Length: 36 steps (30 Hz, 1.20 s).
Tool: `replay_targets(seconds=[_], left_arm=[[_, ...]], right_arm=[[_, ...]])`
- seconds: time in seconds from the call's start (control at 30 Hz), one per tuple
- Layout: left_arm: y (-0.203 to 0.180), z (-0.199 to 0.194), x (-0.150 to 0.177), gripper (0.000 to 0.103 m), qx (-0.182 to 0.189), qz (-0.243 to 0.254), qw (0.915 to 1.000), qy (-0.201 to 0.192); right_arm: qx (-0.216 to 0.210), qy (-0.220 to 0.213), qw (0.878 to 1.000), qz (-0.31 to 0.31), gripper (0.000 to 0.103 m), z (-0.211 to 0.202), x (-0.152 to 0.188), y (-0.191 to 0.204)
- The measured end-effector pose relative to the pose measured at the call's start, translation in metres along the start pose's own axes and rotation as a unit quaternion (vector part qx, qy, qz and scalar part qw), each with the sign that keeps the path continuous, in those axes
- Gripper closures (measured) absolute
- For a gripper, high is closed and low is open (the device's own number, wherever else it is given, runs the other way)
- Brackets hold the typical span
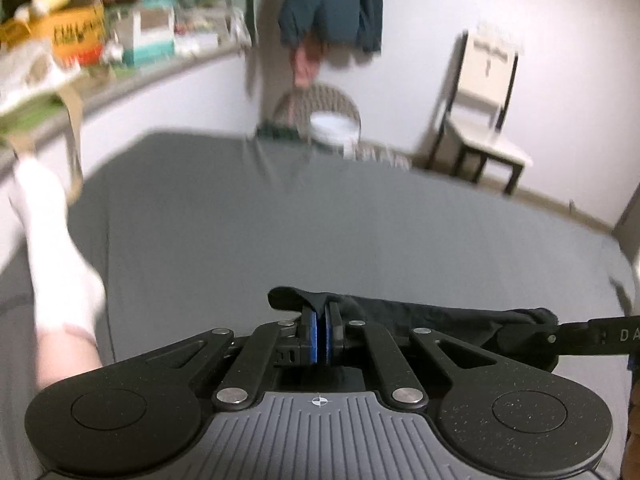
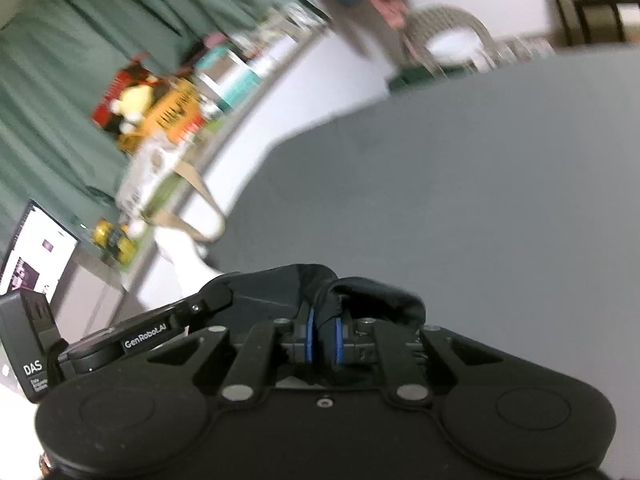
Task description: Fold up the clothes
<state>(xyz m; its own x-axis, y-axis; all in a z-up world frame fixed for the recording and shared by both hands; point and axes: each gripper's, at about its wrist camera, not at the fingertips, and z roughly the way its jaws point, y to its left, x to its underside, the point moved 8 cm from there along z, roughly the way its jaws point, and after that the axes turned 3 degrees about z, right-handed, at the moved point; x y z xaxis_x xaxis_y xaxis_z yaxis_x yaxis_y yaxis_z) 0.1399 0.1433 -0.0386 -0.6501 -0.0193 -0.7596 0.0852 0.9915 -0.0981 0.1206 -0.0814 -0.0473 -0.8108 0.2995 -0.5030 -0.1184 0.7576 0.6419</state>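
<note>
small black garment [image 1: 420,312] hangs stretched between both grippers above the grey bedsheet [image 1: 320,220]; left gripper [image 1: 320,320] and right gripper [image 2: 324,320] each pinch an end, jaws nearly closed on cloth; looks light, soft, floppy, so edges seem the best grip; white sock [image 1: 60,260] far left

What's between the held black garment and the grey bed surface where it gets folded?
Nothing visible. The left gripper and right gripper both pinch the black garment over the bare grey sheet. The white-socked foot sits off at the left edge.
</note>
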Motion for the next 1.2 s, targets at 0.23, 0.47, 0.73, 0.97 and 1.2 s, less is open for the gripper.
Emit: replay_targets(seconds=[0.23, 0.47, 0.73, 0.97, 1.2], left_arm=[[0.045, 0.043, 0.022, 0.1, -0.011, -0.019, 0.9988, 0.043], [0.079, 0.073, 0.095, 0.099, -0.039, -0.018, 0.9885, 0.145], [0.085, 0.061, 0.09, 0.099, -0.035, -0.009, 0.9878, 0.151], [0.072, 0.052, 0.08, 0.099, -0.023, -0.071, 0.9928, 0.093], [0.056, 0.057, 0.093, 0.099, -0.017, -0.101, 0.9916, 0.079]], right_arm=[[0.006, 0.035, 0.999, -0.023, 0.093, 0.058, 0.026, -0.008], [0.017, 0.123, 0.992, -0.027, 0.092, 0.103, 0.111, -0.032], [0.044, 0.082, 0.995, -0.024, 0.068, 0.09, 0.099, -0.038], [0.051, 0.042, 0.998, 0.004, 0.056, 0.097, 0.054, -0.043], [0.098, 0.075, 0.992, 0.0, 0.094, 0.153, 0.042, -0.046]])
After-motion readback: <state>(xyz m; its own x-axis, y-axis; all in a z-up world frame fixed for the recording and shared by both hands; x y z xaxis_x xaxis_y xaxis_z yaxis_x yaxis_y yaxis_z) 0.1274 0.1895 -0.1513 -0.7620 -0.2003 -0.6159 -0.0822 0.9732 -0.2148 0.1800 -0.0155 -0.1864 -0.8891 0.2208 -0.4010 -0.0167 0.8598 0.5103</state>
